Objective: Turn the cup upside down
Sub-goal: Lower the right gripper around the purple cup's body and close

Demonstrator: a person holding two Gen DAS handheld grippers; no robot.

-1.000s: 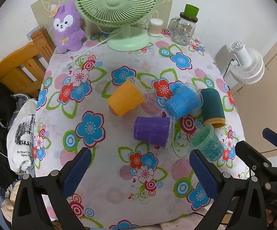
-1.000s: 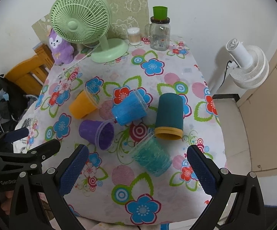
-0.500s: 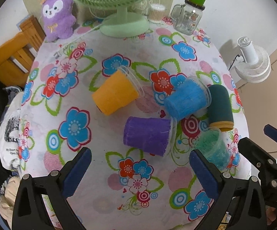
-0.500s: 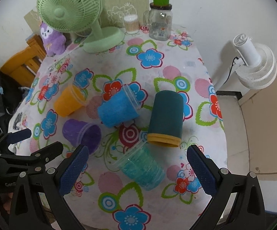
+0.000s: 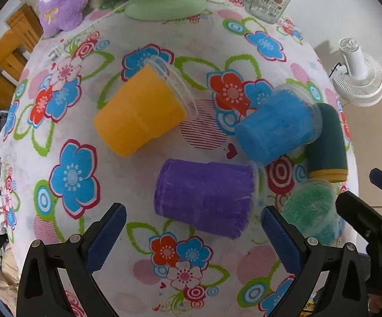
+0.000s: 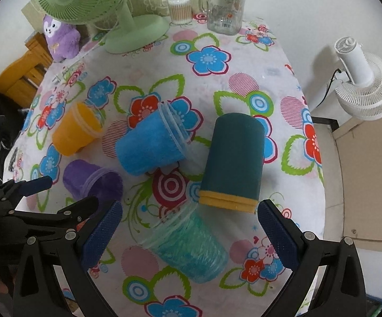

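Several cups lie on their sides on the flowered tablecloth. In the left wrist view the purple cup (image 5: 204, 198) lies just ahead of my open left gripper (image 5: 191, 235), between its fingers' line. The orange cup (image 5: 140, 113), blue cup (image 5: 275, 129), dark teal cup (image 5: 328, 142) and green cup (image 5: 312, 211) lie around it. In the right wrist view the green cup (image 6: 188, 240) lies between the fingers of my open right gripper (image 6: 191, 232). The dark teal cup (image 6: 233, 161), blue cup (image 6: 151, 142), orange cup (image 6: 74, 132) and purple cup (image 6: 90, 179) lie beyond.
A green desk fan (image 6: 98, 8), a purple plush toy (image 6: 59, 37), a glass jar (image 6: 225, 10) and a cotton-swab pot (image 6: 179, 9) stand at the table's far end. A white floor fan (image 6: 362, 89) stands off the right edge. A wooden chair (image 5: 0, 60) is at the left.
Both grippers have moved forward and down toward the cups. The purple cup is nearer the left gripper, the green cup nearer the right. The cups have not moved.
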